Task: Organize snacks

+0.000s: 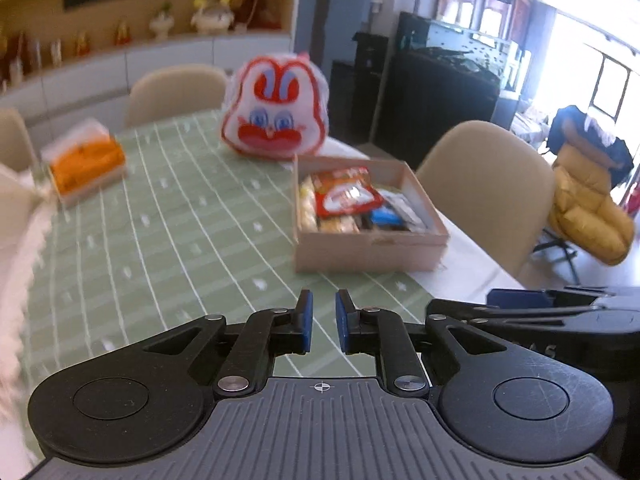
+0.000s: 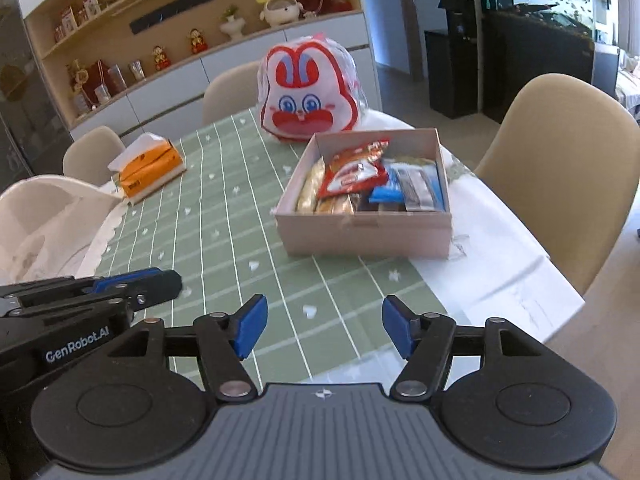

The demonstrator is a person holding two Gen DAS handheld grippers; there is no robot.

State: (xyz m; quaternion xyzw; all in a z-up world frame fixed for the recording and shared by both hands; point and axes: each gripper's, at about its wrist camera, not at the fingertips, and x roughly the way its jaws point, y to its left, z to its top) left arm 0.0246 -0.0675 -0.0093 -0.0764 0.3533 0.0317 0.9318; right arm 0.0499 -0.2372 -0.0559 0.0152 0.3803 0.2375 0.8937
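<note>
The left gripper [image 1: 323,322] has a narrow empty gap; the right gripper [image 2: 324,326] gapes wide, empty. The snack box [image 2: 366,232] sits ahead, sharp only in the right view, with the rabbit bag [image 2: 310,96] behind and the tissue pack [image 2: 150,170] far left.

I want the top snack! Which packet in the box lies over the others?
The red packet. It lies slanted across the golden and blue ones in the box.

Open green cloth on table [image 2: 224,216] between the fingers and the cardboard box [image 2: 366,236]. Box top uncovered, packed with snacks. Rabbit bag [image 2: 308,92] just behind box, blocking far side. Tissue box [image 2: 150,172] well left. Chair [image 2: 560,168] near right table edge.
</note>
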